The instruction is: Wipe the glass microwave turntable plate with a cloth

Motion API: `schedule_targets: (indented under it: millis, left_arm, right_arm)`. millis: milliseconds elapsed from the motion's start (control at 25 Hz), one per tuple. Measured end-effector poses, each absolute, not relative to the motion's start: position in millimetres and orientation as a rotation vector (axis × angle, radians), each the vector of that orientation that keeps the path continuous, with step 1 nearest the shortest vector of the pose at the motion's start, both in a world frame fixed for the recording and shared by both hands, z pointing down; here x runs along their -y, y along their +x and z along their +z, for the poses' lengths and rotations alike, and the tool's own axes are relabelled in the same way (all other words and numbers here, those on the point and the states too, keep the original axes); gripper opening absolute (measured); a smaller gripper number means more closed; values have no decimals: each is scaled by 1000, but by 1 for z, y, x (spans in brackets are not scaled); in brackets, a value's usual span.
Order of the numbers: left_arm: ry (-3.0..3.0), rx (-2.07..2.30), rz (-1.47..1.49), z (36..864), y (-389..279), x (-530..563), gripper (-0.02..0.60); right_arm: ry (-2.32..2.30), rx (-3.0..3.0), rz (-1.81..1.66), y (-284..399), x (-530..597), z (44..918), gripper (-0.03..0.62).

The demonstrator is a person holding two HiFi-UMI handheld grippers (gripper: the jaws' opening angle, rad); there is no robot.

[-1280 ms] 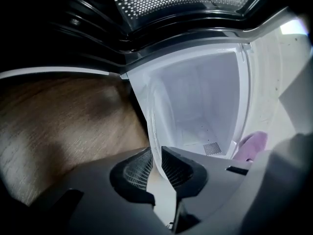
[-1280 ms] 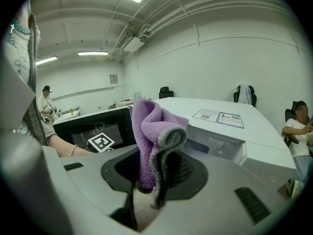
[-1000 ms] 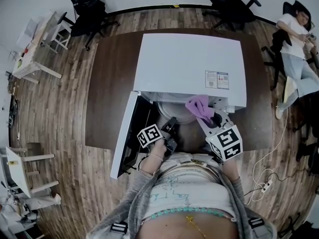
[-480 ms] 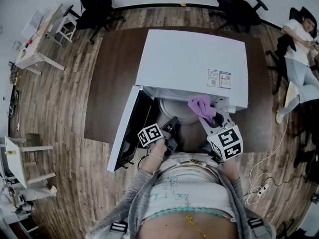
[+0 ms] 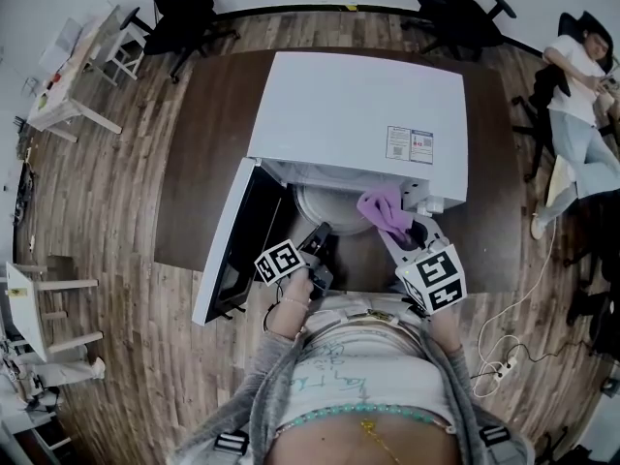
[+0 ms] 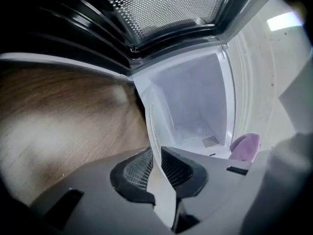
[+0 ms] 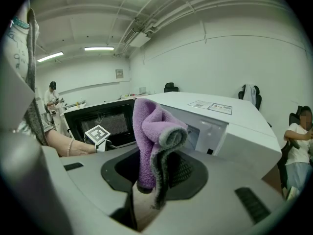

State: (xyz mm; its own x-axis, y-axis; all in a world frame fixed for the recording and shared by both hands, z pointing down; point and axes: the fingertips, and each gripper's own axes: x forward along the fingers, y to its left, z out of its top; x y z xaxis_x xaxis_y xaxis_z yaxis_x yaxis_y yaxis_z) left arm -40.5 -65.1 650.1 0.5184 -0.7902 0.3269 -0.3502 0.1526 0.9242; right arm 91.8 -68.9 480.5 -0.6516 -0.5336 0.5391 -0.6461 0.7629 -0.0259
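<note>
The glass turntable plate (image 5: 327, 204) sits at the mouth of the open microwave (image 5: 358, 114), a pale disc just inside the near edge of the cavity. The left gripper (image 5: 320, 232) reaches in from the near side and has the plate's near rim between its jaws. In the left gripper view the thin clear rim (image 6: 152, 148) runs up from between the two ribbed pads, which press on it from both sides. The jaws stand only a little apart and have just been closing further on it.

The purple cloth (image 5: 385, 211) lies over the plate's right edge in the head view; I cannot tell whether it touches the glass. The right gripper (image 5: 412, 235) holds it: in the right gripper view its jaws are clamped on the lower part of the cloth (image 7: 152, 131), whose folded top with a grey edge stands up above them. The cloth also shows at the right of the left gripper view (image 6: 246, 146).

The microwave door (image 5: 228, 245) is swung out to the left, its perforated window (image 6: 161, 9) above the left gripper. The microwave stands on a dark brown table (image 5: 208, 143) on a wooden floor (image 5: 107, 221). Office chairs (image 5: 179, 13) stand at the far side, and a person (image 5: 579, 71) sits at the far right.
</note>
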Motion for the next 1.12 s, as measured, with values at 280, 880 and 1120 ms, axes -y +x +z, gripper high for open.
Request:
schedule_targets:
  millis: [280,880,1120]
  left_arm:
    - [1443,1029,-463,649,-43,70,52]
    - [1495,962,-364,649,-49,70,51]
    - [1543,996,-300,648,-47,68,52]
  right_arm:
    - [877,2445,296,98,63,486,123]
    - [1132,2190,288,89,85,519,123]
    - [1165,2119,277,76,92,529,123]
